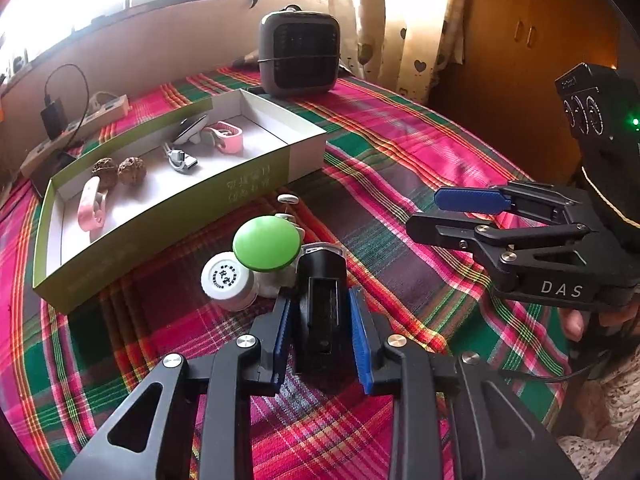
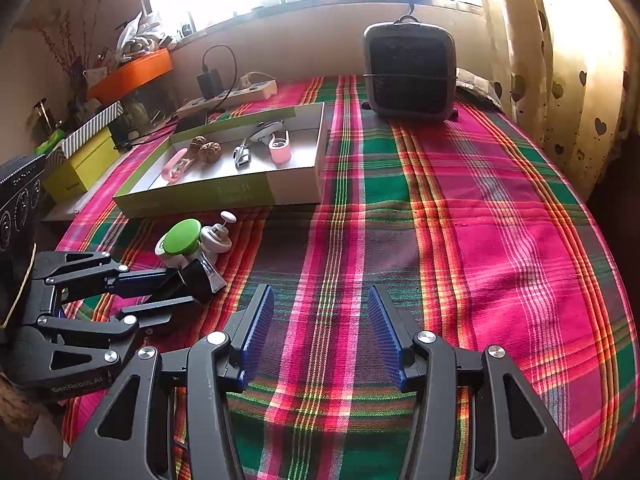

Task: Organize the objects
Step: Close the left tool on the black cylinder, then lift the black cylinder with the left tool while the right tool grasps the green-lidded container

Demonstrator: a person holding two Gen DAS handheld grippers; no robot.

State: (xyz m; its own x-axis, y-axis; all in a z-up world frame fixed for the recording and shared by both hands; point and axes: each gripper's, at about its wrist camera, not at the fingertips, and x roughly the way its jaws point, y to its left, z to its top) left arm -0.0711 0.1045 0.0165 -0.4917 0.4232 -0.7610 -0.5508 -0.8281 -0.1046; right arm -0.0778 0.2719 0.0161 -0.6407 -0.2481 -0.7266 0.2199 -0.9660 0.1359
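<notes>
The left gripper (image 1: 322, 312) has its jaws clenched on a small black box (image 1: 320, 304), which sits low on the plaid cloth (image 2: 460, 208) of the surface, touching a green-lidded jar (image 1: 267, 243) and near a white-capped bottle (image 1: 229, 280). Beyond them lies an open green tray (image 1: 256, 178) holding two walnuts (image 1: 120, 168), pink clips and a cable plug. The right gripper (image 2: 320, 328) hovers beside, jaws released and empty.

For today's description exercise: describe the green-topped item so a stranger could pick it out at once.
Find the long shallow cardboard box on the plaid cloth. A small cluster of objects stands on the cloth just outside its near wall. Among them, the green-topped item carries a round, bright green cap; its neighbours are white or black.
</notes>
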